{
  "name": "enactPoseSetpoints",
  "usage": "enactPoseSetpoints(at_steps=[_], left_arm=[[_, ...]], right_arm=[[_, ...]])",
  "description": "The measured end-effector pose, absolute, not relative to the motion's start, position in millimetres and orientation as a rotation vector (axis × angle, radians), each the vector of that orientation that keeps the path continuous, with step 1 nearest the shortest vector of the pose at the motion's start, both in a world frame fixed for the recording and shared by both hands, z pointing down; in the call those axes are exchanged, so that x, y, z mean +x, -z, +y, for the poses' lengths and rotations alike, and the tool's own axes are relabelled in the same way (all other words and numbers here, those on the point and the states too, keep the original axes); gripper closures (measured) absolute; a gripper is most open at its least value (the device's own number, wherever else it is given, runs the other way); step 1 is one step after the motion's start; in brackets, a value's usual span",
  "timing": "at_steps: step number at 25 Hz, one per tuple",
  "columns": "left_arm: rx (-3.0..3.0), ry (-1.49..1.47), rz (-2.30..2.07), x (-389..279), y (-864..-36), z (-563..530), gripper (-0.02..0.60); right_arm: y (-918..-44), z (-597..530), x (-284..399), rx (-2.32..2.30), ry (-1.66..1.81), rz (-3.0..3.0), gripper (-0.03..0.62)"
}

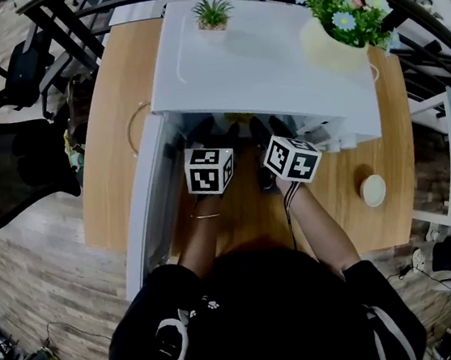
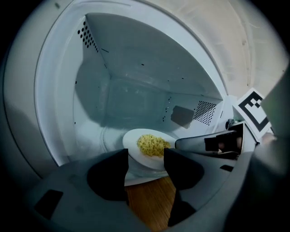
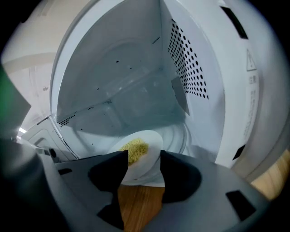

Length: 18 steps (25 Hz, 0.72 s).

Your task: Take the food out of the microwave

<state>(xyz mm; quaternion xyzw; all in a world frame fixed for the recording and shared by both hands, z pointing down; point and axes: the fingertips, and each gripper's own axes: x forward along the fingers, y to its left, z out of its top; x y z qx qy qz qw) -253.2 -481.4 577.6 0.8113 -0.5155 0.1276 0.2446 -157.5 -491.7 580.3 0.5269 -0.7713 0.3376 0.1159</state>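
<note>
A white plate (image 2: pixel 144 156) heaped with yellow food (image 2: pixel 153 144) rests on the turntable inside the open white microwave (image 1: pixel 260 65). Both grippers reach into the cavity side by side. My left gripper (image 2: pixel 145 159) is open, and the plate's near rim sits in the gap between its dark fingers (image 2: pixel 108 174). My right gripper (image 3: pixel 142 159) is open too, with the same plate (image 3: pixel 147 161) between its fingers. The right gripper also shows in the left gripper view (image 2: pixel 213 142), just right of the plate. In the head view the microwave's top hides the plate.
The microwave door (image 1: pixel 148 201) stands swung open on the left, over the wooden table (image 1: pixel 115 148). A flower pot (image 1: pixel 337 39) and a small plant (image 1: pixel 213 13) stand on the microwave. A round white object (image 1: pixel 372 190) lies on the table at right. An office chair (image 1: pixel 12 169) stands at left.
</note>
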Motion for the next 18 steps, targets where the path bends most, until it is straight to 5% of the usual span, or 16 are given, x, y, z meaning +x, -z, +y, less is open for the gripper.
enactPoseSetpoints(at_steps=[18], left_arm=[[2.183,-0.383,-1.416,-262,-581,-458,0.359]], right_arm=[[-587,-463,-138,1.603,-1.199,-2.218,0.428]])
